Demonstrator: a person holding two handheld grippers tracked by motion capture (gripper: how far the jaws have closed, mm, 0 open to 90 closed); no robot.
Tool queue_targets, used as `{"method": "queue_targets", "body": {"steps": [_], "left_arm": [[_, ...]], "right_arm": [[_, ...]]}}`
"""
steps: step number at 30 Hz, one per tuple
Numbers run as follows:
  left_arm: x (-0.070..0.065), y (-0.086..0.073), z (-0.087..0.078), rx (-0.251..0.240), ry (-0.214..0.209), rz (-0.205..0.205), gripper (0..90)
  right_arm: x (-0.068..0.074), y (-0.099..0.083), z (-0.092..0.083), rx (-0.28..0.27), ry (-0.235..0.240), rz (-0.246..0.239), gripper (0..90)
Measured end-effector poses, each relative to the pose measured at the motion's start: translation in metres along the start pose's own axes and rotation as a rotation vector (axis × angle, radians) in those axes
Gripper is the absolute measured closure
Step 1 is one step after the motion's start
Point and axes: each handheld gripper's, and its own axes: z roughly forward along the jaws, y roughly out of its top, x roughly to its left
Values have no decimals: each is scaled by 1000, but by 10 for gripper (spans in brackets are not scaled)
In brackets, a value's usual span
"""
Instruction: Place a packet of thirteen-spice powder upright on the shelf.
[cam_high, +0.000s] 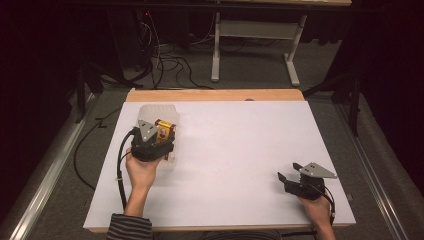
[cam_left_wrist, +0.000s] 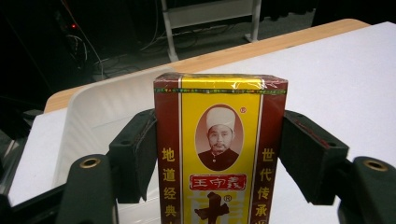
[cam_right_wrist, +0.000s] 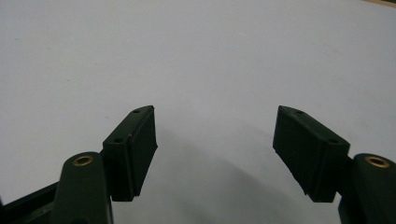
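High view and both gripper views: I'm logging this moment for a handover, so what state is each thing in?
Left gripper: shut on the box, one pad on each side.
Box: upright between the jaws, held above the bin.
Bin: clear plastic, open-topped, on the table near its far left corner; contents cannot be told.
Right gripper: open, nothing between its jaws, over bare table.
Table: white top.
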Motion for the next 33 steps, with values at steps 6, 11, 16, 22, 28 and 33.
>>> {"method": "queue_targets", "body": {"steps": [6,11,16,22,28,33], "left_arm": [[5,-6,-1,7,14,-9,326],[10,-12,-2,5,26,-33,326],[13,-16,-3,8,34,-42,326],[13,-22,-2,17,42,-43,326],[15,-28,-2,22,46,-53,325],[17,-32,-2,29,54,-55,325]], "right_arm": [[0,0,0,2,0,3,307],[0,0,0,3,-1,4,307],[0,0,0,3,-1,4,307],[0,0,0,2,-1,4,307],[0,0,0,0,1,3,307],[-1,0,0,-1,1,-2,307]]}}
